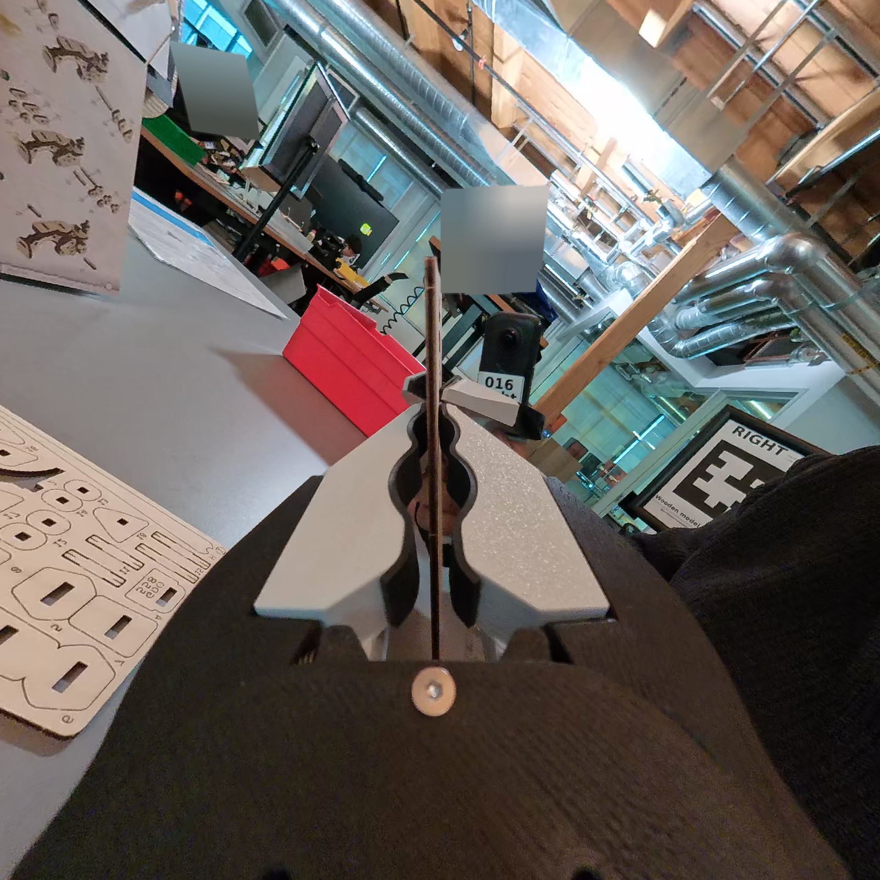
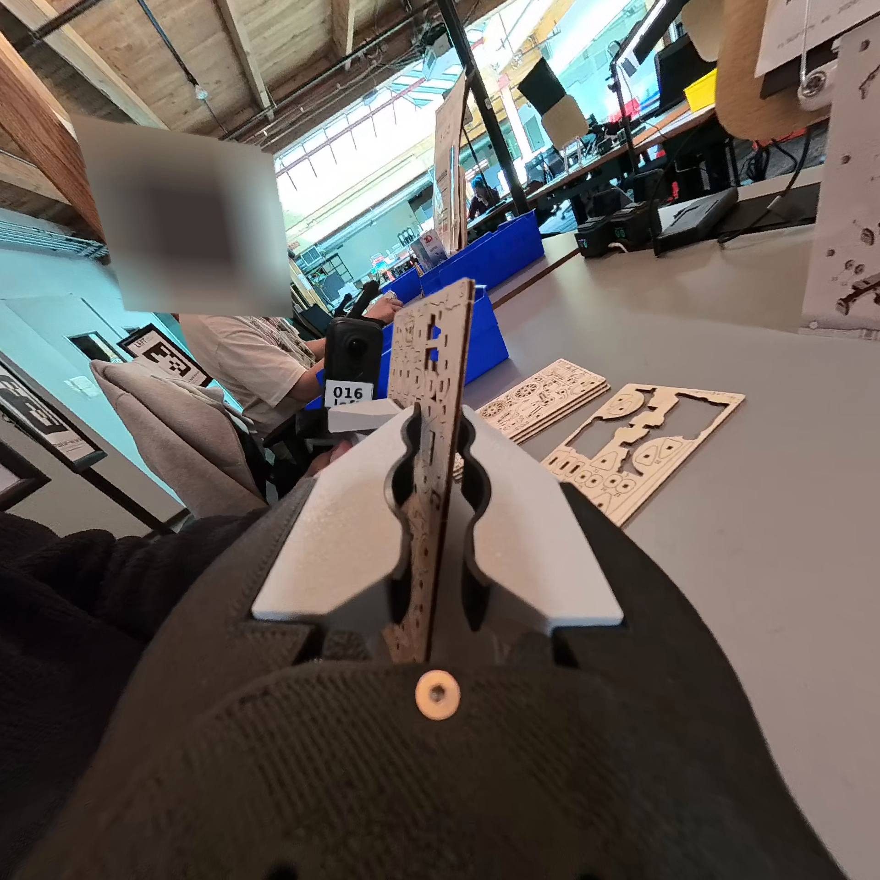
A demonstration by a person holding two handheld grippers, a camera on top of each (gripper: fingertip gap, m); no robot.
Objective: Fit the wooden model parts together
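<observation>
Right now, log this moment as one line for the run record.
left tool: shut on wooden sheet | right tool: shut on same sheet, held upright between both | table: spare sheets lying flat | fitting: not yet begun

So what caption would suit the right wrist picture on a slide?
Right gripper clamps an upright wooden parts sheet above a grey table with more sheets.
</observation>
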